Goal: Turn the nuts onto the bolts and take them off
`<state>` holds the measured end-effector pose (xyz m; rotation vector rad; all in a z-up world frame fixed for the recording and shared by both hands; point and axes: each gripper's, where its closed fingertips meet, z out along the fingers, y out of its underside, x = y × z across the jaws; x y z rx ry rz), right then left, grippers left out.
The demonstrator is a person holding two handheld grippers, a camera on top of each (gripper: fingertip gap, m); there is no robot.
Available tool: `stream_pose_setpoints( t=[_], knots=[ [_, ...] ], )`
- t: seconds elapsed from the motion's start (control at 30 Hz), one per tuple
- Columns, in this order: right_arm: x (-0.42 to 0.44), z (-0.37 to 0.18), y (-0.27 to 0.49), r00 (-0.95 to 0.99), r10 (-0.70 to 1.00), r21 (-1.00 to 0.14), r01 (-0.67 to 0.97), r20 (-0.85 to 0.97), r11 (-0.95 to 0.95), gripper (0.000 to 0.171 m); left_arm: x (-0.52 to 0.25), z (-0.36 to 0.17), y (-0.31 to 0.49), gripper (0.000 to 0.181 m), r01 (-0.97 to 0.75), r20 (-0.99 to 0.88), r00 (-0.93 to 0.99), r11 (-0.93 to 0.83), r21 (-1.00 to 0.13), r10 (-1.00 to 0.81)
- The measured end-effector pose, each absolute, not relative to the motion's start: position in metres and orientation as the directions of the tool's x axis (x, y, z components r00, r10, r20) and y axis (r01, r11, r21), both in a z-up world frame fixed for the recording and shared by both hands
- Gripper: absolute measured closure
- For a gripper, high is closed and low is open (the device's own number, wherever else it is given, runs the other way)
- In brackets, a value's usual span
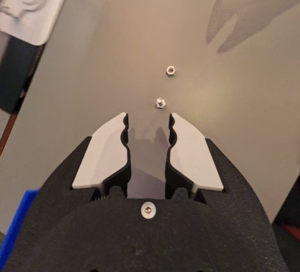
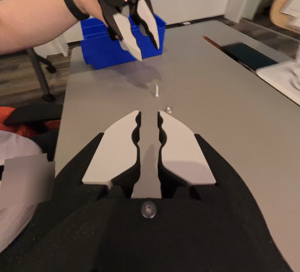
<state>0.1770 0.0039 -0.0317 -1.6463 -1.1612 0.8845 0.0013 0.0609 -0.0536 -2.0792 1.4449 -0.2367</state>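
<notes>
In the left wrist view, the left gripper [image 1: 148, 114] hangs released over the grey table [image 1: 227, 117], its two white fingers [image 1: 107, 150] spread with nothing between them. Just beyond the tips, at about 12 o'clock, the bolt [image 1: 159, 103] stands upright on its hex head, threaded end up. Farther on, at about 1 o'clock from the bolt and clearly apart from it, the nut [image 1: 170, 70] lies flat on the table with its hole facing up. At 10 o'clock a blurred white object [image 1: 30, 4] sits at the table's edge.

In the right wrist view, the right gripper [image 2: 149, 112] is also released and empty, its gap narrower. The nut [image 2: 168, 110] lies just beside its right fingertip, at 1 o'clock. Beyond it, near 12 o'clock, the bolt [image 2: 156, 91] stands upright. Farther still, the left gripper [image 2: 148, 53] is held above the table by a hand wearing a black wristband [image 2: 72, 3], with a blue bin [image 2: 100, 44] behind it at 11 o'clock.
</notes>
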Motion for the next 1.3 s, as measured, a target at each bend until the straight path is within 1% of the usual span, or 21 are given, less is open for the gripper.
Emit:
stream_pose_setpoints(
  t=[0.03, 0.1, 0.2, 0.27, 0.47, 0.53, 0.57, 0.6, 0.7, 0.77, 0.9, 1.03, 1.13, 1.23, 1.3],
  knots=[
    [0.156, -0.041, 0.013, 0.258, 0.966, -0.941, 0.319, -0.033, -0.118, 0.149, -0.006, -0.041, 0.052, 0.130, -0.750, -0.184, 0.440, -0.247, -0.613, -0.879],
    [0.118, -0.061, 0.032, 0.210, 0.977, -0.930, 0.354, -0.021, -0.096, 0.145, -0.022, -0.018, 0.034, 0.131, -0.651, -0.186, 0.536, -0.263, -0.712, -0.823],
    [0.072, -0.084, 0.051, 0.167, 0.986, -0.913, 0.400, -0.014, -0.081, 0.141, -0.040, 0.000, 0.001, 0.134, -0.521, -0.159, 0.637, -0.269, -0.810, -0.755],
    [0.051, -0.100, 0.056, 0.136, 0.991, -0.885, 0.463, 0.014, -0.051, 0.139, -0.049, 0.002, -0.021, 0.135, -0.487, -0.150, 0.659, -0.267, -0.831, -0.737],
    [0.027, -0.137, 0.069, 0.097, 0.991, -0.790, 0.612, 0.094, 0.015, 0.139, -0.071, -0.014, -0.054, 0.137, -0.478, -0.144, 0.692, -0.299, -0.826, -0.708],
    [0.023, -0.141, 0.071, 0.089, 0.991, -0.782, 0.623, 0.097, 0.020, 0.146, -0.074, -0.016, -0.056, 0.137, -0.467, -0.134, 0.696, -0.303, -0.831, -0.706],
    [0.021, -0.141, 0.070, 0.082, 0.993, -0.785, 0.619, 0.089, 0.019, 0.155, -0.076, -0.017, -0.056, 0.137, -0.463, -0.131, 0.699, -0.306, -0.832, -0.703],
    [0.020, -0.140, 0.072, 0.087, 0.993, -0.788, 0.616, 0.084, 0.013, 0.161, -0.076, -0.017, -0.056, 0.137, -0.461, -0.126, 0.698, -0.307, -0.833, -0.705],
    [0.018, -0.137, 0.075, 0.096, 0.992, -0.798, 0.603, 0.078, 0.004, 0.162, -0.072, -0.021, -0.052, 0.137, -0.447, -0.104, 0.693, -0.311, -0.839, -0.714],
    [0.018, -0.128, 0.072, 0.093, 0.995, -0.822, 0.568, 0.032, -0.027, 0.162, -0.065, -0.027, -0.047, 0.137, -0.441, -0.085, 0.683, -0.317, -0.840, -0.725],
    [0.023, -0.092, 0.061, 0.093, 0.993, -0.880, 0.463, -0.067, -0.102, 0.162, -0.037, -0.051, -0.028, 0.131, -0.434, -0.054, 0.666, -0.328, -0.839, -0.744],
    [0.034, -0.052, 0.043, 0.057, 0.990, -0.914, 0.379, -0.132, -0.144, 0.162, 0.006, -0.068, 0.002, 0.131, -0.409, -0.069, 0.638, -0.262, -0.874, -0.767],
    [0.044, -0.032, 0.033, 0.053, 0.992, -0.924, 0.361, -0.117, -0.128, 0.162, 0.036, -0.067, 0.020, 0.133, -0.364, -0.079, 0.627, -0.202, -0.909, -0.775],
    [0.056, -0.024, 0.025, 0.062, 0.996, -0.920, 0.384, -0.063, -0.082, 0.162, 0.053, -0.055, 0.033, 0.137, -0.325, -0.130, 0.652, -0.121, -0.938, -0.747],
    [0.062, -0.022, 0.021, 0.071, 0.997, -0.917, 0.393, -0.039, -0.064, 0.162, 0.064, -0.048, 0.032, 0.137, -0.298, -0.130, 0.638, -0.088, -0.951, -0.759]
  ],
)
